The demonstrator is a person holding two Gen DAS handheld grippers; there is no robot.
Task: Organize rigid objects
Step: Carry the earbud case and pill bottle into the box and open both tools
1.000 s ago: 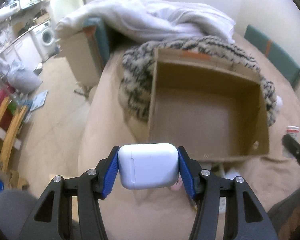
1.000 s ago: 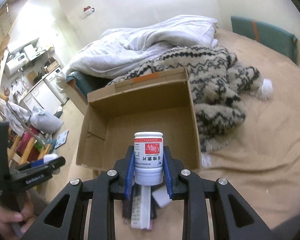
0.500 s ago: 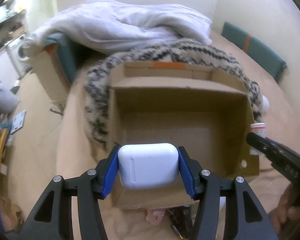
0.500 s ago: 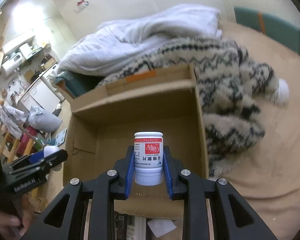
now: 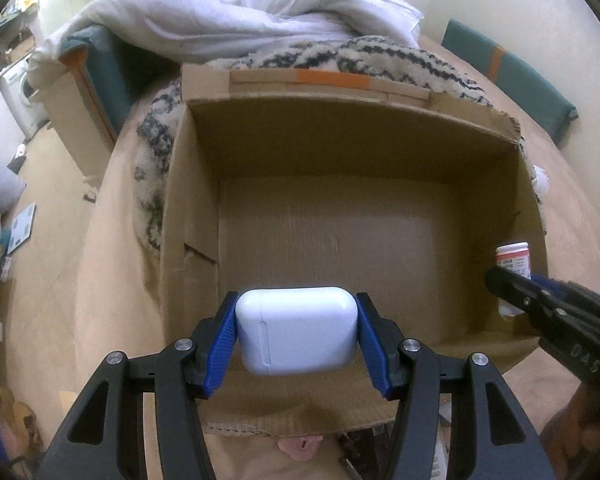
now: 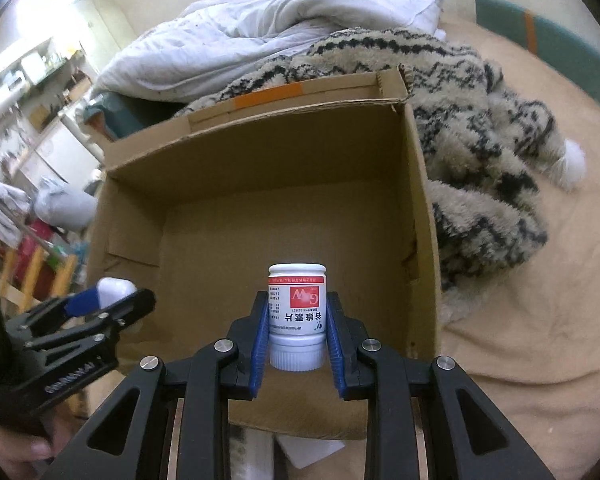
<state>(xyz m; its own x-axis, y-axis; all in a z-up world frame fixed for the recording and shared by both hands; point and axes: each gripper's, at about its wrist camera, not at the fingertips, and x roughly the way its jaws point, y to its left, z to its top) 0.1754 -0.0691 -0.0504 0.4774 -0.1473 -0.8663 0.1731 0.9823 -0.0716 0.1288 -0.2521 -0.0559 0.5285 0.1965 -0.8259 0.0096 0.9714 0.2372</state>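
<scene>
L gripper (image 5: 296,334) grips white case (image 5: 296,330) | R gripper (image 6: 297,330) grips bottle (image 6: 297,316), cap hidden | box (image 5: 204,208) prob empty

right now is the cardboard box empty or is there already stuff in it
Empty as far as visible. The cardboard box shows a bare floor in both views; the white case and pill bottle remain clamped in the fingers above its near edge.

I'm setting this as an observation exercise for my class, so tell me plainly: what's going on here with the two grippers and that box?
A person holds a gripper in each hand over an open cardboard box on a bed. The left gripper is shut on a white earbud case; the right gripper is shut on a white pill bottle, held cap-down. Both items hang above the near part of the box, not yet released. The visible box floor is bare.
</scene>
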